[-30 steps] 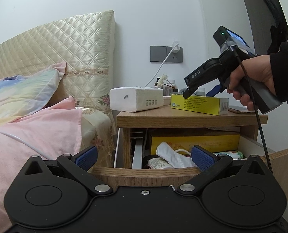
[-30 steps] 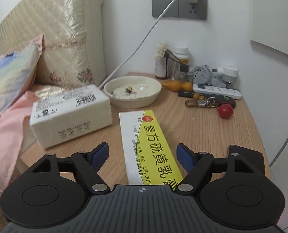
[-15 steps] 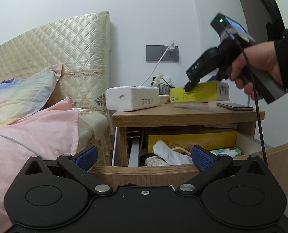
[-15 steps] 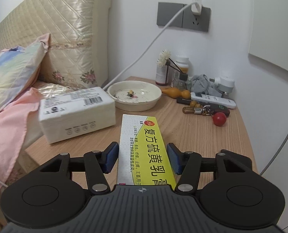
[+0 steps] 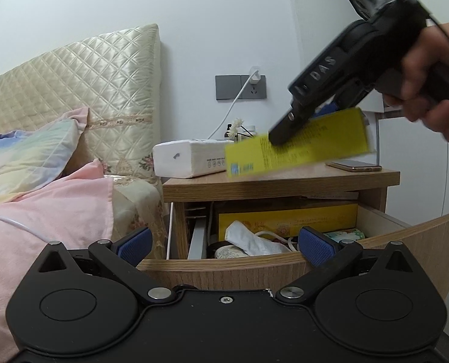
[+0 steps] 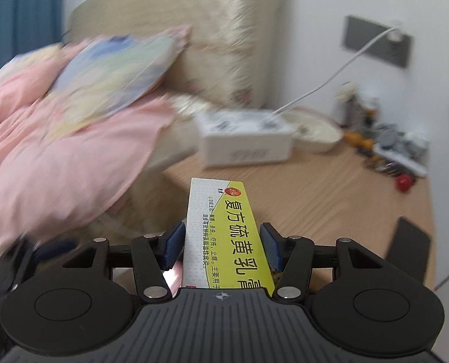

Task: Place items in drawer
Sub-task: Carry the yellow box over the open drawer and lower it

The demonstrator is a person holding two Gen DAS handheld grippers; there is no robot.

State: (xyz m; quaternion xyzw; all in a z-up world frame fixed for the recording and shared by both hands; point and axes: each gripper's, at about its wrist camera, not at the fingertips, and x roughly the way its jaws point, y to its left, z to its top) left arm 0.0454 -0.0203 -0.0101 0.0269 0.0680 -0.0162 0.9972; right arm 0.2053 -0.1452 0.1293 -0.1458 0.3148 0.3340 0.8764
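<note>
Over on my right wrist cam most of the background is motion-smeared, so the clutter along the far edge of the nightstand (image 6: 330,199) is hard to make out; I can only pick out a pale bowl (image 6: 312,134) and a small red ball (image 6: 405,182). My right gripper (image 6: 221,246) has both blue pads pressed against the sides of the yellow-and-white box (image 6: 224,236), which is held in the air, clear of the nightstand top. Its near end is cut off behind the gripper body.

From the left cam the box (image 5: 297,148) shows tilted, low end toward the bed, hanging above the front of the nightstand (image 5: 278,181) and above the open drawer (image 5: 285,260). A hand (image 5: 430,81) grips the tool, partly out of frame. My left gripper (image 5: 226,246) is spread wide with nothing between the pads, right at the curved wood drawer front.

Inside the drawer: a long yellow carton (image 5: 288,219) at the back, a crumpled white face mask (image 5: 248,240), a round tin (image 5: 227,251), mostly hidden. A white tissue pack (image 5: 189,158) and a phone (image 5: 356,165) sit on top.
</note>
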